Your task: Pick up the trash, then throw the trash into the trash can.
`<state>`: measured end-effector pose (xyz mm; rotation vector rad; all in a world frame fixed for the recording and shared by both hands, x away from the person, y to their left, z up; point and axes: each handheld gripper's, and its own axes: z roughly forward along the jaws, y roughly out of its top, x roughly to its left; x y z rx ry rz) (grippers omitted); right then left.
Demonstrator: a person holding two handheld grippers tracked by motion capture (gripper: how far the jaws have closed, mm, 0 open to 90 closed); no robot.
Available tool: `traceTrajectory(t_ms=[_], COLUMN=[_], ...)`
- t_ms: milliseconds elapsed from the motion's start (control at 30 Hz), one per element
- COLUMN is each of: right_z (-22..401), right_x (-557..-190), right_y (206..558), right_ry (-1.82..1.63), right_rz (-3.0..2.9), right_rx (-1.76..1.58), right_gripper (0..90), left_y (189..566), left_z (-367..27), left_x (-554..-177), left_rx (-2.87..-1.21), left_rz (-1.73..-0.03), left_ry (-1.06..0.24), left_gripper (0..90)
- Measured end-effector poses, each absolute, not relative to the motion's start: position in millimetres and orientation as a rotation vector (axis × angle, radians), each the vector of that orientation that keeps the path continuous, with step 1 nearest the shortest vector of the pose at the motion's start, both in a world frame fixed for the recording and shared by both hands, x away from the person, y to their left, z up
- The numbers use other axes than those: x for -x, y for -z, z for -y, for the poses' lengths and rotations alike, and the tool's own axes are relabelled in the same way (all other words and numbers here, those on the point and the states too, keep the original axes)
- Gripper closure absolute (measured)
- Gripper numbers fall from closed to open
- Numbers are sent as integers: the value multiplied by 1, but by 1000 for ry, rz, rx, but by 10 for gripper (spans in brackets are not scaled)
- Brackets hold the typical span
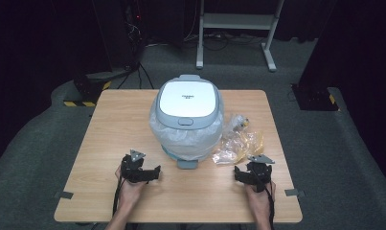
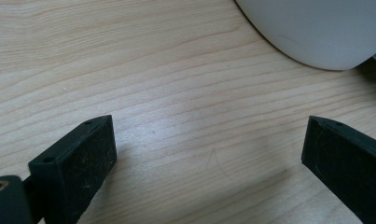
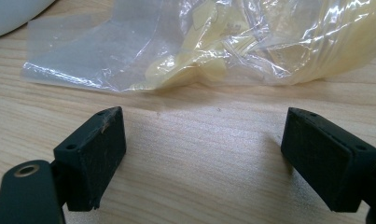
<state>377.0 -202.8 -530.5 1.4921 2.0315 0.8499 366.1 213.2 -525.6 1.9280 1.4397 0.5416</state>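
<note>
On the left, the left tool rests on the pale wood-grain tabletop, jaws spread wide with nothing between them. Ahead of it and to its right stands the rounded white bin, smooth plastic, lid closed, a thin liner bag bulging round its body. Further right, the crinkly clear wrapper with yellowish contents lies just ahead of the right tool, likewise wide open and empty, and the nearer of the two to it.
</note>
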Motion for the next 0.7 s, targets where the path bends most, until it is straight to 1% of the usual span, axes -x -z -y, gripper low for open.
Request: traceTrajectory(t_ms=[233, 700], right_z=[203, 203], right_x=[-377, -377], right_y=[530, 530], right_ry=[-850, -851], right_rz=[-2032, -2032], right_rx=[-1492, -1491], right_gripper=[139, 140], left_y=[518, 513], left_z=[-204, -193], left_x=[-370, -375], left_rx=[-1940, -1956], left_rz=[-1407, -1387], left_ry=[-546, -515], left_gripper=[32, 23])
